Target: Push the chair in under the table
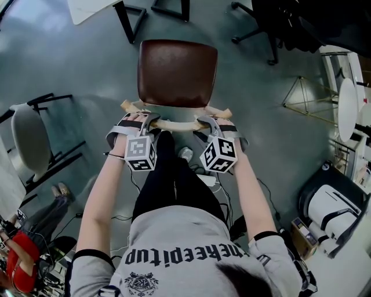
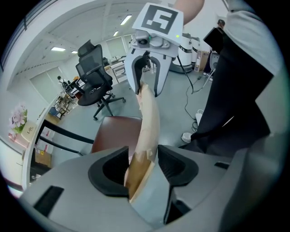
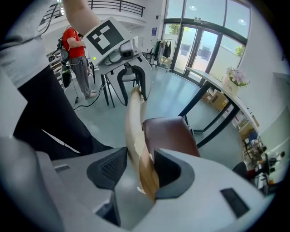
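A chair with a brown seat (image 1: 177, 72) and a curved pale-wood backrest (image 1: 177, 125) stands in front of me, its seat toward the white table (image 1: 87, 8) with black legs. My left gripper (image 1: 139, 120) straddles the backrest's left end and my right gripper (image 1: 215, 123) its right end, both pointing steeply down. In the left gripper view the wood rail (image 2: 149, 122) passes between the wide pads of the left gripper (image 2: 142, 165), with a gap on one side. In the right gripper view the rail (image 3: 133, 127) lies against one pad of the right gripper (image 3: 136, 170), the other standing off.
A black office chair (image 1: 261, 23) stands at the far right of the table. A grey chair (image 1: 29, 139) is on the left. A person in red (image 1: 17, 261) stands at the lower left. White machines (image 1: 330, 214) and cables (image 1: 133, 185) lie near my feet.
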`<state>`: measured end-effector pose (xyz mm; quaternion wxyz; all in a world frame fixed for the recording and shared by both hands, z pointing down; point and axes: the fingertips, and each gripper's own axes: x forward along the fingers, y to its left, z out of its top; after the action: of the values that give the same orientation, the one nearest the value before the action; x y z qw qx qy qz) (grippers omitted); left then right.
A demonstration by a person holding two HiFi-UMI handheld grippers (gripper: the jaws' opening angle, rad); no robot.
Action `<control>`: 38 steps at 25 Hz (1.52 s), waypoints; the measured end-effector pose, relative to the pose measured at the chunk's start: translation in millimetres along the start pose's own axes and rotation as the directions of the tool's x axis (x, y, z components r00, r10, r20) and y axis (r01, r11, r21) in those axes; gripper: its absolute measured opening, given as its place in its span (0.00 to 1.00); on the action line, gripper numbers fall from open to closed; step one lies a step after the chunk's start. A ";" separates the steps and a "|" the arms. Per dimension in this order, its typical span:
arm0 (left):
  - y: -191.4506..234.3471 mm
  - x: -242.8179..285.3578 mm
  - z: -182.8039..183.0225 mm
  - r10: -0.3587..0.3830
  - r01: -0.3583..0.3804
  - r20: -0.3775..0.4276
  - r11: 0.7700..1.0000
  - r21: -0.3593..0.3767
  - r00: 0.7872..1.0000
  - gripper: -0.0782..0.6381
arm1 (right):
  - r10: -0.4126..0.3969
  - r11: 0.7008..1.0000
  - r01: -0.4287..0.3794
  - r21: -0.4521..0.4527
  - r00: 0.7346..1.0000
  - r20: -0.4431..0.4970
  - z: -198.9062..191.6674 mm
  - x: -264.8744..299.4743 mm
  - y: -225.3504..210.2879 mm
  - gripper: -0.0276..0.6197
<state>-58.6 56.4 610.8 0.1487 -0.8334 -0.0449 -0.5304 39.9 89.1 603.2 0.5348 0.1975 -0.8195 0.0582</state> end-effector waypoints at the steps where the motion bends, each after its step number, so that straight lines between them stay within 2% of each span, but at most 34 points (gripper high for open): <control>1: 0.6 1.6 -0.8 0.000 0.000 -0.005 1.000 0.001 1.000 0.39 | 0.002 1.000 -0.002 0.001 1.000 0.000 -0.1 0.7 -0.1 0.34; 7: 1.5 3.6 -2.0 -0.005 0.005 -0.021 1.000 0.019 1.000 0.39 | 0.025 1.000 -0.025 0.012 1.000 0.001 0.8 4.4 0.1 0.35; 10: 3.0 4.6 -3.9 -0.017 0.017 -0.033 1.000 0.018 0.999 0.39 | 0.036 0.999 -0.036 -0.013 0.999 0.011 2.4 6.3 -1.2 0.34; 14: 9.4 3.1 -7.7 -0.018 0.018 -0.031 1.000 0.012 0.999 0.39 | 0.017 0.998 -0.014 -0.054 0.999 0.049 7.7 6.0 -5.9 0.33; 29: 14.4 4.7 -8.8 -0.025 0.025 -0.013 1.000 0.003 1.000 0.40 | 0.016 0.998 -0.012 -0.064 0.998 0.069 8.6 8.7 -10.4 0.33; 38: 45.6 8.4 -14.1 0.002 -0.002 -0.014 1.000 -0.009 1.000 0.41 | -0.026 0.997 0.032 -0.067 0.996 0.079 14.3 14.6 -40.5 0.33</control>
<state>-56.6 8.1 614.8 0.1460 -0.8303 -0.0407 -0.5363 38.2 43.8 605.6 0.5094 0.1931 -0.8384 0.0144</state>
